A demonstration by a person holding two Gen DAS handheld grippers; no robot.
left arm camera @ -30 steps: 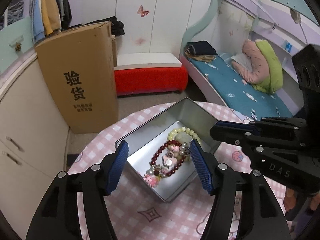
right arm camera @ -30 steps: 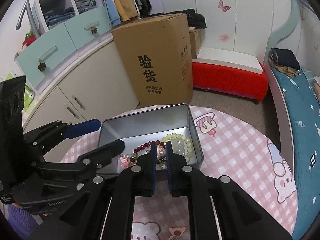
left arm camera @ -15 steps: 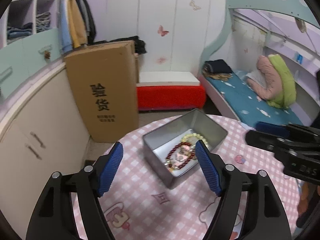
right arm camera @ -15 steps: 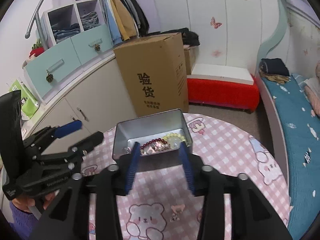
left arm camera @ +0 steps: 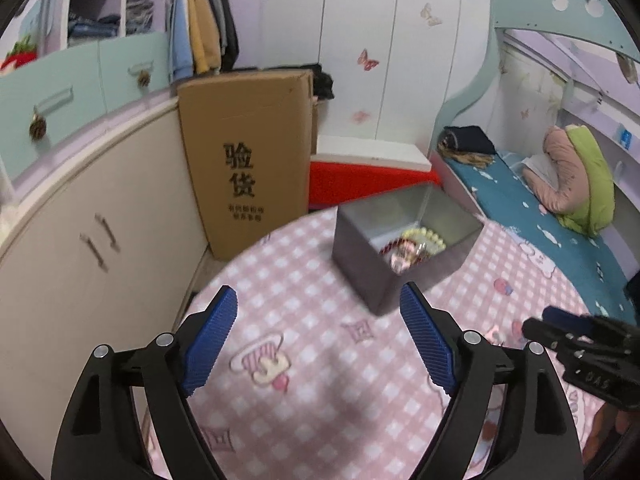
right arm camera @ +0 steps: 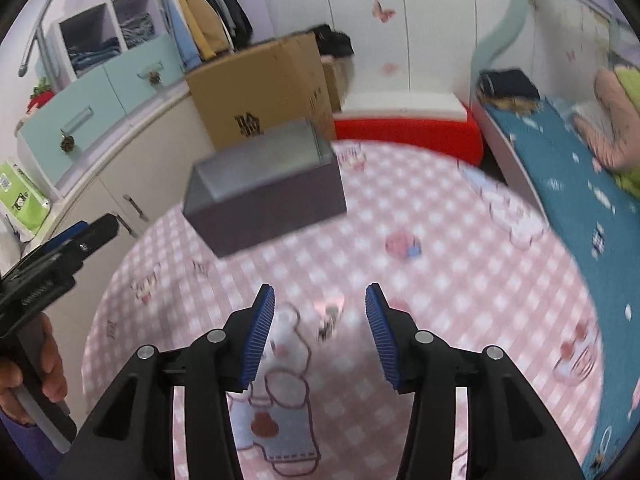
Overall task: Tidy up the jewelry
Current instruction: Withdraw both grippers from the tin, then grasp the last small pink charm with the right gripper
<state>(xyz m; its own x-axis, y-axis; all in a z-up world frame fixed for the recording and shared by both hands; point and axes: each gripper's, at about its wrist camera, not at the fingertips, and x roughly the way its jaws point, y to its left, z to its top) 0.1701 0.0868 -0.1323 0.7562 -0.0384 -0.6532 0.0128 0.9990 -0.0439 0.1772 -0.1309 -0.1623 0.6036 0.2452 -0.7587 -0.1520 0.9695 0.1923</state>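
Observation:
A grey metal tin (left arm camera: 360,248) stands on the round pink checked table (left arm camera: 304,360). Inside it lie a pale bead bracelet (left arm camera: 426,236) and a dark red bead bracelet (left arm camera: 390,246) with small charms. My left gripper (left arm camera: 318,336) is open and empty, held back from the tin. My right gripper (right arm camera: 320,328) is open and empty; a small dark jewelry piece (right arm camera: 328,322), blurred, lies on the cloth between its fingers. The tin (right arm camera: 272,200) shows further off in the right wrist view, its contents hidden. The right gripper also shows at the left view's right edge (left arm camera: 576,340).
A tall cardboard box (left arm camera: 248,160) stands on the floor behind the table, beside cream cabinets (left arm camera: 92,240). A red bench (left arm camera: 360,180) and a bed with a teal cover (left arm camera: 540,216) lie beyond. The left gripper and its holding hand (right arm camera: 36,360) show at the right view's left edge.
Both grippers have pulled back from the tin toward the near side of the table. The right gripper has opened from shut to wide open. The tin and bracelets stay put.

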